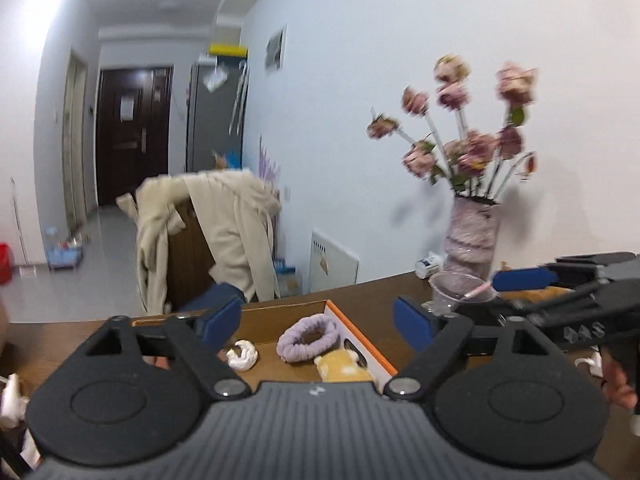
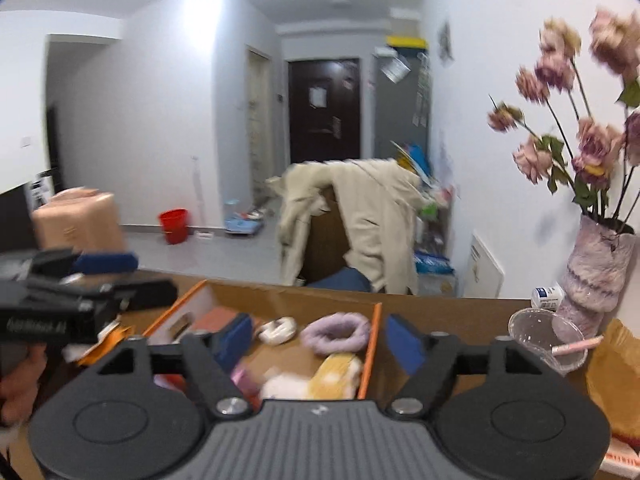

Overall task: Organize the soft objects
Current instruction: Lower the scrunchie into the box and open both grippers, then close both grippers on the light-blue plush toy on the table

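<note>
both grippers raised above the cardboard box (image 2: pixel 288 300), pointing slightly down over it. left gripper (image 1: pixel 318 322) jaws spread wide, nothing between the blue pads (image 1: pixel 222 322). right gripper (image 2: pixel 320 338) likewise spread wide and empty. frames motion-blurred.

contents of box, as seen: lilac fluffy scrunchie (image 2: pixel 335 333) lying flat toward the far side; small white curled item (image 2: pixel 277 329) just left of it; yellow plush with white spots (image 2: pixel 334 374) nearer the camera, touching a pale pink-white fluffy piece (image 2: pixel 282 388). left wrist view confirms scrunchie (image 1: pixel 310 336), white item (image 1: pixel 243 354), yellow plush (image 1: pixel 340 368) inside the box's orange-edged wall (image 1: pixel 360 338).

handling judgement: all light, soft, compressible; no breakage risk. scrunchie best pinched across one side of the ring, not through the hole. plush best taken on the body's bulk; fluffy pile likely to slip under a shallow pinch.

relative position: soft items below and ahead of both grippers, between the pad lines in view, none touched.

hazards nearby: clear plastic cup (image 2: pixel 548 338) and vase of dried roses (image 2: pixel 596 276) to the right, outside the box; tippable.
</note>
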A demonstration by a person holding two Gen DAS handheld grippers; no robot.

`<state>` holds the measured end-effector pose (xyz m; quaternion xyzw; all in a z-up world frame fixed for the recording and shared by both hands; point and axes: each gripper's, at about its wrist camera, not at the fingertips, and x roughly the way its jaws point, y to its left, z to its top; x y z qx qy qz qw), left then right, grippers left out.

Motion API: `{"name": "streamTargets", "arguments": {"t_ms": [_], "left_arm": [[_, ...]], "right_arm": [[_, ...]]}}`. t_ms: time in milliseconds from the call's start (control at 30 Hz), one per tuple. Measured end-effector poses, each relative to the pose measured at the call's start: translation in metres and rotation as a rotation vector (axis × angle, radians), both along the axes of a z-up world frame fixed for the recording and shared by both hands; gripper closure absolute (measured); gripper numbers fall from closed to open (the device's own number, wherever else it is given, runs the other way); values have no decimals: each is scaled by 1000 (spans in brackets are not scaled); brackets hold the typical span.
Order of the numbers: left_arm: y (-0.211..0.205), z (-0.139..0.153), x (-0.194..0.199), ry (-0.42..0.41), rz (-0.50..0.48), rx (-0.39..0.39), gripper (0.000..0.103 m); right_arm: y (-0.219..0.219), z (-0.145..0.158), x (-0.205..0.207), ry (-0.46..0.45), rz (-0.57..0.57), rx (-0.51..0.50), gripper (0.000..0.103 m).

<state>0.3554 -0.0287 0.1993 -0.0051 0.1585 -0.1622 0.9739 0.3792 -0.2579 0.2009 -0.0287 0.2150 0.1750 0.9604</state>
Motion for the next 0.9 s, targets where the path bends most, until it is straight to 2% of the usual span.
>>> {"name": "streamTargets", "arguments": {"t_ms": [100,233,367,533,667,900], "left_arm": [[4,-15,-53,-6,15,-17,14],[11,-49,-121,-14,59,-14,9],[25,-82,-184,-11,104,-20,7],[41,-117,-242,39,171,-53,6],[44,-132,-261,44,165,-23,4],[40,-131,-245,50,154,-22,3]], "right_arm": [[5,-14,-63,-38,45,-15,20],[11,-36,-132,-107,32,-8,16],[16,-69,-185,-146,33,21,13],[15,-109,-236,-158,-43,95,12],[14,-132,-257,-119,-56,86,12],[12,-140,-249,-74,-106,75,12]]}}
